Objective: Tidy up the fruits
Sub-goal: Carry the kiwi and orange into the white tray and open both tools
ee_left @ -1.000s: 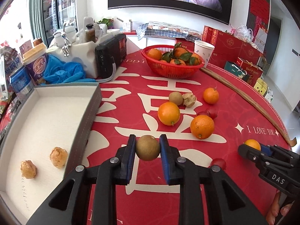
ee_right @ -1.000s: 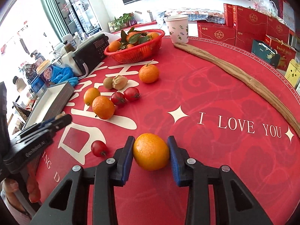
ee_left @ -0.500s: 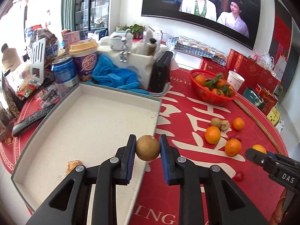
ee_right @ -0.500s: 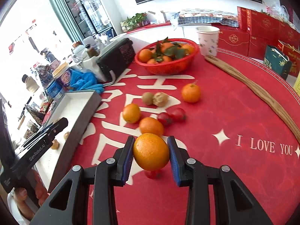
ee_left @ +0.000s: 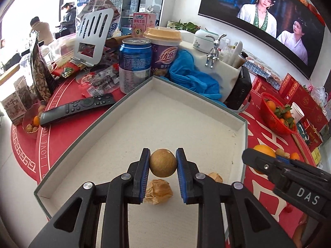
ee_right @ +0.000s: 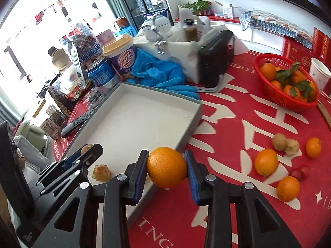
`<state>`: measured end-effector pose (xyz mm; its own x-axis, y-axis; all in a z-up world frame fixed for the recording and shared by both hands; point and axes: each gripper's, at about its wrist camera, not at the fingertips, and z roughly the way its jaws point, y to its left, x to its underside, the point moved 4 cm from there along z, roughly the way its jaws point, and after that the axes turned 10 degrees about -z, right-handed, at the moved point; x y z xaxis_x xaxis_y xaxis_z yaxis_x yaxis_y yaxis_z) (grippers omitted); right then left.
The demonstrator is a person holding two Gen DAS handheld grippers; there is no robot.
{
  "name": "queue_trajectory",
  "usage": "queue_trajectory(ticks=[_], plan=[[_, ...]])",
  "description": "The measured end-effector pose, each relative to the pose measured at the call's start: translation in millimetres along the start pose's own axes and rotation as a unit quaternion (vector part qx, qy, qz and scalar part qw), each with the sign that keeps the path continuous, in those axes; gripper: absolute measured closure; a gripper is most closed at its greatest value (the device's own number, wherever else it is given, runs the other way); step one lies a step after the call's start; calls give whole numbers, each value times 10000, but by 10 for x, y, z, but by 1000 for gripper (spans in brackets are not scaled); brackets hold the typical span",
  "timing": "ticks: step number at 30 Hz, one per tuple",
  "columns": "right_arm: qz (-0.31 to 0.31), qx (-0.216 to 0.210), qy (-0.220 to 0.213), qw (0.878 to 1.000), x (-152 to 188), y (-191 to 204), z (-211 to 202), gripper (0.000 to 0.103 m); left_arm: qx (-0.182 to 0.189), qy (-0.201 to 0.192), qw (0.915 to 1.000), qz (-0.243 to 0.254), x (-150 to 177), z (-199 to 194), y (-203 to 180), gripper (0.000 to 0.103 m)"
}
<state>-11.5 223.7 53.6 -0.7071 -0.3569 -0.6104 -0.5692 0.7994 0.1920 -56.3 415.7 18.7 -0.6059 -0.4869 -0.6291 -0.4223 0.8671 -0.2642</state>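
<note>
Left gripper: my left gripper (ee_left: 163, 163) pinches a small round brown fruit (ee_left: 163, 162) between its blue pads, and I see it hanging above the white floor of the tray (ee_left: 198, 97), toward the tray's near end.
Right gripper: my right gripper (ee_right: 166, 168) is clamped on an orange (ee_right: 166, 167); from its own camera the orange sits over the tray's right wall, near the front corner, above the tray rim and the red tablecloth (ee_right: 231, 124).
Tray: I see a shallow grey-walled box with a white inside, open on top, lying on the tablecloth.
In the tray: 2 papery tan husked fruits lie on the floor at the near end; 1 husked fruit (ee_left: 158, 192) is directly under the brown fruit I hold, the other (ee_left: 215, 177) is just to its right.
Loose fruit: right of the tray, on the tablecloth, I count 3 oranges (ee_right: 265, 162), 1 more brown fruit (ee_right: 279, 142) touching 1 husked fruit, and some small red fruits I cannot count.
Basket: a red basket (ee_right: 275, 95) of leafy oranges stands well right of the tray's far end.
Behind the tray: a blue can (ee_left: 135, 64), a purple cup (ee_left: 164, 51) and a blue cloth (ee_left: 192, 76) crowd its far corner; a black remote (ee_left: 77, 110) lies left of the tray.
</note>
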Motion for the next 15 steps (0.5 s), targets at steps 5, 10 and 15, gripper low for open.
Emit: queue_trajectory(ticks=[5, 10, 15], plan=[[-110, -92, 131, 9998, -91, 188, 230, 66, -116, 67, 9999, 40, 20, 56, 62, 76], [-167, -122, 277, 9994, -91, 260, 381, 66, -206, 216, 9995, 88, 60, 142, 116, 76], [-145, -80, 425, 9990, -3, 242, 453, 66, -258, 258, 9990, 245, 104, 175, 112, 76]])
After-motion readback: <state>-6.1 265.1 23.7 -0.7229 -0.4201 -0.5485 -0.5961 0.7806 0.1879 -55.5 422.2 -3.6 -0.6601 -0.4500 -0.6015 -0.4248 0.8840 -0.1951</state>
